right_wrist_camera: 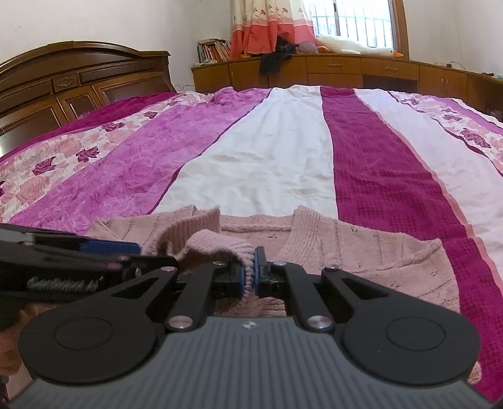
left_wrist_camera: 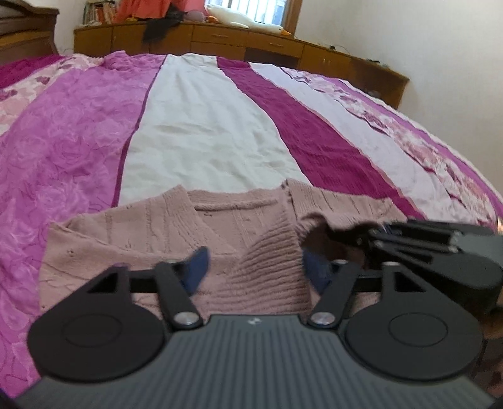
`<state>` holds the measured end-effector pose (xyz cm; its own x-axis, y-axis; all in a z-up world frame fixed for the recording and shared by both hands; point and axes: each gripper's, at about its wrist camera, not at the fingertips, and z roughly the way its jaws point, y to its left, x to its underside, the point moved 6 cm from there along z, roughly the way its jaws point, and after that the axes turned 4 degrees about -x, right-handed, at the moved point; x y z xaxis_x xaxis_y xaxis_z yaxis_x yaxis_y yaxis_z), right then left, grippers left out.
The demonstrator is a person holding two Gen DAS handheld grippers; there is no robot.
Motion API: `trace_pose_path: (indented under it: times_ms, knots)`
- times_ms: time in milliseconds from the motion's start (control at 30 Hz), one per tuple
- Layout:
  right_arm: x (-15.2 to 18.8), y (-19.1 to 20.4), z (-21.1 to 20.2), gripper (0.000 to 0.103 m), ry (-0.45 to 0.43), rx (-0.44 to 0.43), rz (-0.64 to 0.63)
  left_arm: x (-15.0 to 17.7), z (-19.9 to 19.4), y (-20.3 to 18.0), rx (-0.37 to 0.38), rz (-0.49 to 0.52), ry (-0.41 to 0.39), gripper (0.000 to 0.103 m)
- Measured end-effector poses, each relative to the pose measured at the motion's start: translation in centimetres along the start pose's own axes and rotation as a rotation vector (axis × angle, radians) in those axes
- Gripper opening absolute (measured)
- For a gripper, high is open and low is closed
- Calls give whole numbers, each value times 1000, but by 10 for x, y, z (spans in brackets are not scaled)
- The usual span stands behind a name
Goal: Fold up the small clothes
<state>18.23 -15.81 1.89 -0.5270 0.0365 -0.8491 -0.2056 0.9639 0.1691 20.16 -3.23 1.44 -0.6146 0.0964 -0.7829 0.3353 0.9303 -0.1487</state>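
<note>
- Bedroom setting: a bed (right_wrist_camera: pixel 283 151) covered by a striped spread in magenta, violet, white and rose-print bands fills both views.
- A dark wooden headboard (right_wrist_camera: pixel 72 81) stands at the far left in the right wrist view.
- A low wooden cabinet run (right_wrist_camera: pixel 339 70) lines the far wall beneath a barred window (right_wrist_camera: pixel 352 22); a white plush goose (right_wrist_camera: pixel 355 47), books (right_wrist_camera: pixel 213 50) and a dark garment (right_wrist_camera: pixel 276 59) rest on its top.
- A flowered curtain (right_wrist_camera: pixel 267 25) with an orange lower band hangs beside the window.
- The pink knit cardigan (right_wrist_camera: pixel 361 251) lies on the near edge of the bed, neckline toward the far side, spanning the white and magenta bands.
- Right tool (right_wrist_camera: pixel 249 273): fingers drawn nearly together, blue pads clamped on a ribbed edge of the cardigan. The pinched fabric rises as a raised fold above the rest of the garment.
- Left tool (left_wrist_camera: pixel 254 267): fingers spread wide apart. The left blue fingertip (left_wrist_camera: pixel 196 267) rests over the knit surface; the right one is partly hidden behind the ribbed band of fabric that passes between the two fingers. No fabric is gripped.
- In the left wrist view the right tool enters from the right edge, holding the lifted fold just beside the left tool.
- In the right wrist view the left tool enters from the left edge, close to the raised fold.
- Both tools sit low over the garment, near each other.
</note>
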Motion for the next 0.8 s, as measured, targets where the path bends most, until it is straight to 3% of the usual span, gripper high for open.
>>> trace_pose_path:
  times_ms: [67,200,233,267,433,567,667,800]
  knots:
    - [1,1,-1,6,-2,-1,1,0,5,3,1,-23,27,30]
    - [3,4,-6,6,-9,2,-12,6,12,6,-11,-32,70,26]
    - [3,4,-9,6,-15,5,-13,7,11,7,-17,-34,63,14]
    - [2,5,-13,6,-28,9,-13,8,8,7,-25,-42,51,9]
    - [-19,12,-41,6,-127,9,-32,-7,-31,0,-30,-30,-67,8]
    - [-43,19,-37,6,-151,18,-78,-33,-46,-5,-38,1,-124,8]
    - [-52,17,-12,6,-119,29,-103,-48,-34,0,-73,3,-136,8]
    - [-43,6,36,6,-19,58,-97,-54,8,10,-121,6,-77,8]
